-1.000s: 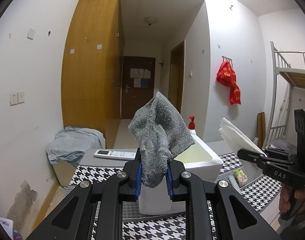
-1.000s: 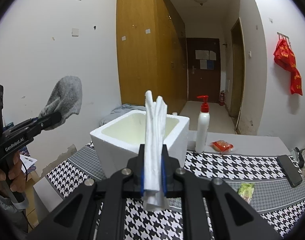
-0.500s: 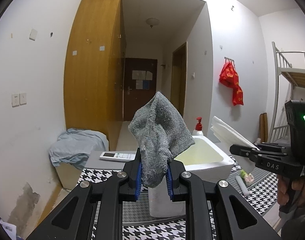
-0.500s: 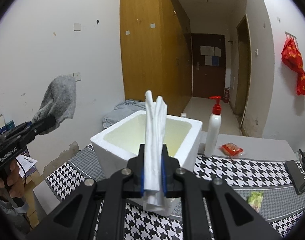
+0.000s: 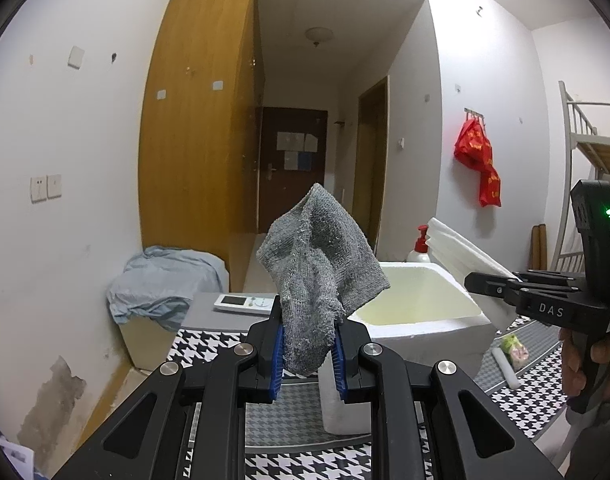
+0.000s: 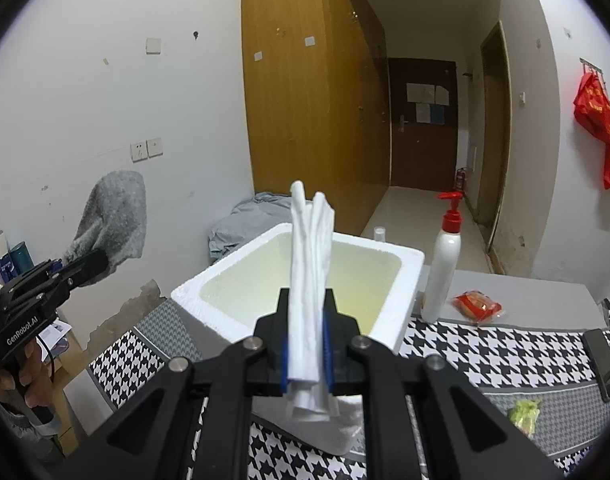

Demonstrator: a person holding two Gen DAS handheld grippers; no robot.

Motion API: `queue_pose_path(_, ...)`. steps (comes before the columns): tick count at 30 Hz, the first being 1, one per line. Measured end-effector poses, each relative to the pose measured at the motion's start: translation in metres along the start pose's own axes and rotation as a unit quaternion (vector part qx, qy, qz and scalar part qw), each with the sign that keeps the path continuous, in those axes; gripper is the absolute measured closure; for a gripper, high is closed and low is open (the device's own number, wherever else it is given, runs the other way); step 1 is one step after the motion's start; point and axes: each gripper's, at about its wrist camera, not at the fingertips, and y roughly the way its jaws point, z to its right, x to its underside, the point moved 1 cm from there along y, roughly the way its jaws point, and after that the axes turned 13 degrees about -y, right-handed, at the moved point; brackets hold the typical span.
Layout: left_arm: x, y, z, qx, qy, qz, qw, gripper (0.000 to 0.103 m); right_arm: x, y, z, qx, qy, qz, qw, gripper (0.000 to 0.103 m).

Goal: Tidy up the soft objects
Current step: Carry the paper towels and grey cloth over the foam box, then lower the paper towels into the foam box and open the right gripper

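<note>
My left gripper (image 5: 307,344) is shut on a grey knitted cloth (image 5: 319,272) that stands up out of its fingers; the cloth also shows at the left of the right wrist view (image 6: 115,216). My right gripper (image 6: 307,344) is shut on a folded white cloth (image 6: 309,276), also in the left wrist view (image 5: 465,256). Both are held above and near a white foam box (image 6: 401,292), open and empty, on the houndstooth-covered table (image 6: 485,352). In the left wrist view the box (image 5: 429,328) lies just ahead and to the right.
A white pump bottle with a red top (image 6: 443,264), a red snack packet (image 6: 479,304), a green packet (image 6: 525,414) and a black phone (image 6: 603,364) lie on the table. A remote control (image 5: 245,304) lies at the far end. A blue-draped bin (image 5: 165,280) stands by the wall.
Both grippers have moved closer to the foam box, which now looks larger in the right wrist view. Each still holds its cloth.
</note>
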Motion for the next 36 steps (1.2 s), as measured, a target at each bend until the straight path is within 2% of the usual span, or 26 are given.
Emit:
queue_pose_path(19, 0.0, 0.011, -0.01, -0.025, -0.023, -0.003, 0.9994, 0.082, -0.008, 0.042, 0.004, -0.016, 0.005, -0.032, 0.999, 0.085)
queue_pose_path(20, 0.0, 0.011, -0.008, -0.026, -0.021, -0.003, 0.9994, 0.082, -0.008, 0.043, 0.005, -0.014, 0.006, -0.032, 0.999, 0.082)
queue_pose_path(21, 0.0, 0.01, -0.009, -0.026, -0.022, -0.002, 0.9994, 0.082, -0.008, 0.043, 0.006, -0.013, 0.006, -0.032, 0.999, 0.071)
queue_pose_path(22, 0.0, 0.011, -0.009, -0.025, -0.022, -0.002, 0.9995, 0.082, -0.008, 0.043, 0.007, -0.013, 0.006, -0.03, 0.999, 0.053)
queue_pose_path(23, 0.0, 0.011, -0.008, -0.023, -0.021, -0.003, 0.9995, 0.082, -0.008, 0.043, 0.007, -0.012, 0.007, -0.027, 1.0, 0.042)
queue_pose_path(24, 0.0, 0.012, -0.008, -0.023, -0.021, -0.004, 0.9995, 0.082, -0.007, 0.041, 0.009, -0.009, 0.011, -0.022, 1.0, 0.024)
queue_pose_path(25, 0.0, 0.012, -0.008, -0.023, -0.021, -0.005, 0.9995, 0.082, -0.007, 0.039, 0.01, -0.008, 0.014, -0.018, 1.0, 0.016)
queue_pose_path(32, 0.0, 0.015, -0.008, -0.016, -0.021, -0.01, 0.9996, 0.082, -0.003, 0.025, 0.017, -0.006, 0.03, -0.007, 0.999, 0.015)
queue_pose_path(36, 0.0, 0.017, -0.007, -0.008, -0.019, -0.015, 0.9997, 0.082, 0.0, 0.017, 0.017, 0.0, 0.029, -0.005, 1.0, 0.01)
